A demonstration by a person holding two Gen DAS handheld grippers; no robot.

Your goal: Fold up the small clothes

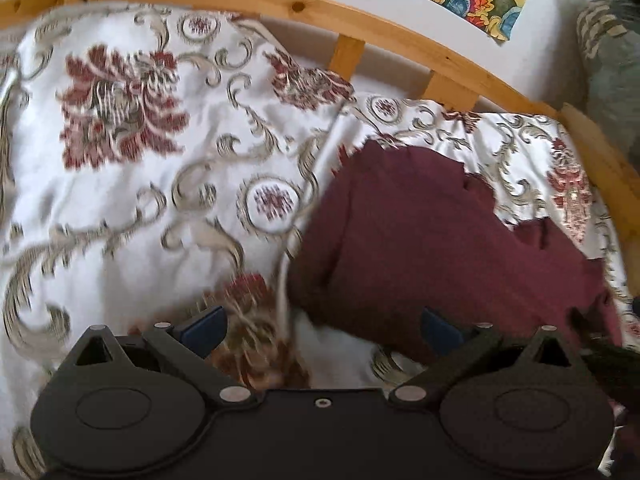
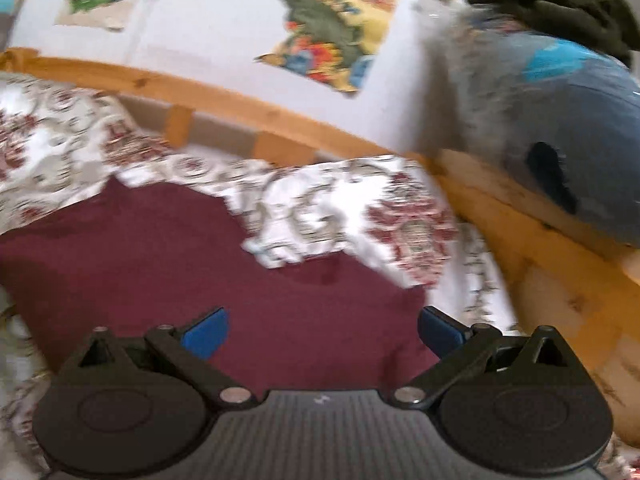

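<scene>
A dark maroon garment (image 1: pixel 432 240) lies on a white bedspread with a red and beige floral print (image 1: pixel 168 184). In the left wrist view it is at the centre right. My left gripper (image 1: pixel 324 326) is open above the garment's left edge, its right finger over the cloth. In the right wrist view the garment (image 2: pixel 168 256) fills the lower left. My right gripper (image 2: pixel 324 328) is open and empty just above the garment's near right part. The view is blurred.
A wooden bed rail (image 1: pixel 400 36) curves along the back and right (image 2: pixel 532 240). Behind it is a white wall with colourful paper pieces (image 2: pixel 336 28). A grey-blue plush toy (image 2: pixel 560 132) with a dark cloth (image 2: pixel 560 4) on it rests at the right.
</scene>
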